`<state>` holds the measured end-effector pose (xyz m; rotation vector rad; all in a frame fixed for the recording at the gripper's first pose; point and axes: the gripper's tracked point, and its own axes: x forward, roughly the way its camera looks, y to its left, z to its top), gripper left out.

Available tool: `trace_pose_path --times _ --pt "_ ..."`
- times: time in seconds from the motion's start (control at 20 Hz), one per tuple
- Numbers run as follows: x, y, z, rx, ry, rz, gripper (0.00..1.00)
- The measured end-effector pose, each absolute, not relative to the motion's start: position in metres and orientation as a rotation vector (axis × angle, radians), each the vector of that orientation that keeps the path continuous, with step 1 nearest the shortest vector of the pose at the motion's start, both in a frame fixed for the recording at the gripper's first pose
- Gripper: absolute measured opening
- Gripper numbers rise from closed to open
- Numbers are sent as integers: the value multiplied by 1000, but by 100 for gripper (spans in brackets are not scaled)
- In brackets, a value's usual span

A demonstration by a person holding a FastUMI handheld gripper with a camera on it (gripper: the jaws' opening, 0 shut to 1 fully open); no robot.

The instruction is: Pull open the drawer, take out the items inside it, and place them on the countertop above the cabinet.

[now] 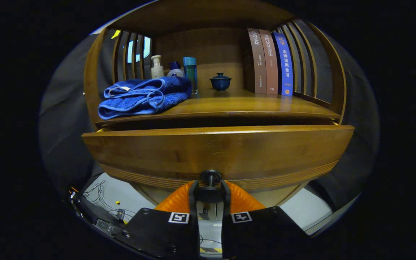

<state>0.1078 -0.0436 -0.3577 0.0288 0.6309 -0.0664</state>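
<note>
The small dark round knob (210, 177) of the brown wooden drawer (217, 153) is clamped between the narrowed jaws of the gripper (210, 190) — the drawer is seen pulled slightly out beneath the desk (251, 104). A folded blue towel (144, 96) lies at the desk's front left corner; three upright books (271, 62) stand at its right rear.

Camera rides the tool (210, 187) — low, close, facing the drawer (215, 153) front.
</note>
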Motion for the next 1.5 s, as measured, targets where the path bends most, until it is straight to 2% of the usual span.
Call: trace_pose_path --times 1.5 --pt "-55 -24 -349 76 791 -43 28"
